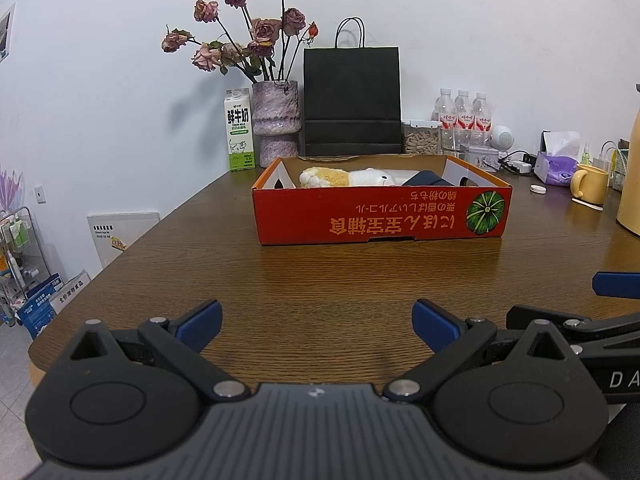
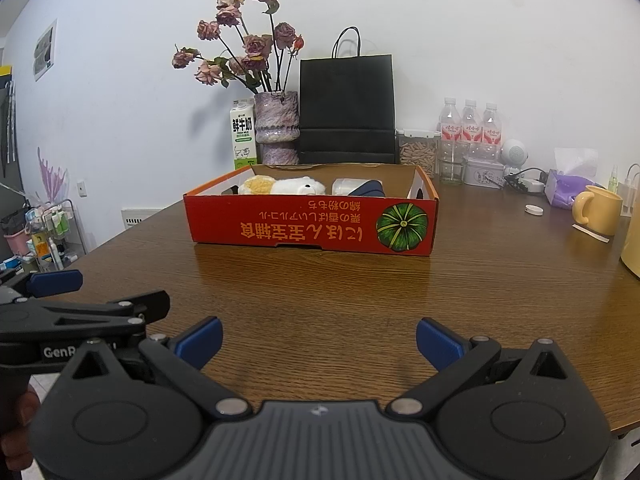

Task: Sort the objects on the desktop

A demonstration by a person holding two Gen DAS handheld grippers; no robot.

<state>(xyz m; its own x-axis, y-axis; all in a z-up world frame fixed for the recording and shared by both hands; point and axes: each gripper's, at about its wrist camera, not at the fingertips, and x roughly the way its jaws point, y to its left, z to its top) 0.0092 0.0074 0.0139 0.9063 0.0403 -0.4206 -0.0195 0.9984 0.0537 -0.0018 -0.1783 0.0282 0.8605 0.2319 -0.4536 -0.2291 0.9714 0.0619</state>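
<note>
Toward the far middle of the table [image 1: 320, 280] sat the red cardboard box [image 1: 380, 216], holding a plush toy [image 1: 344, 178], a dark blue item [image 1: 426, 179] and a pale container [image 2: 346, 186]. Over the near edge we held both tongs spread wide — left gripper [image 1: 316, 328] and right gripper [image 2: 319, 342], side by side, gripping nothing. Behind the box stood a vase of roses [image 1: 276, 124], a milk carton [image 1: 239, 130] and a black paper bag [image 1: 352, 100].

A brown wooden table [image 1: 320, 280] spreads out ahead of the fingers. Past it stands a plain white wall [image 1: 480, 40]. Left of the fingers, down on the pale floor [image 1: 12, 360], sits a wire rack [image 1: 18, 240] near a wall socket [image 1: 40, 194].
</note>
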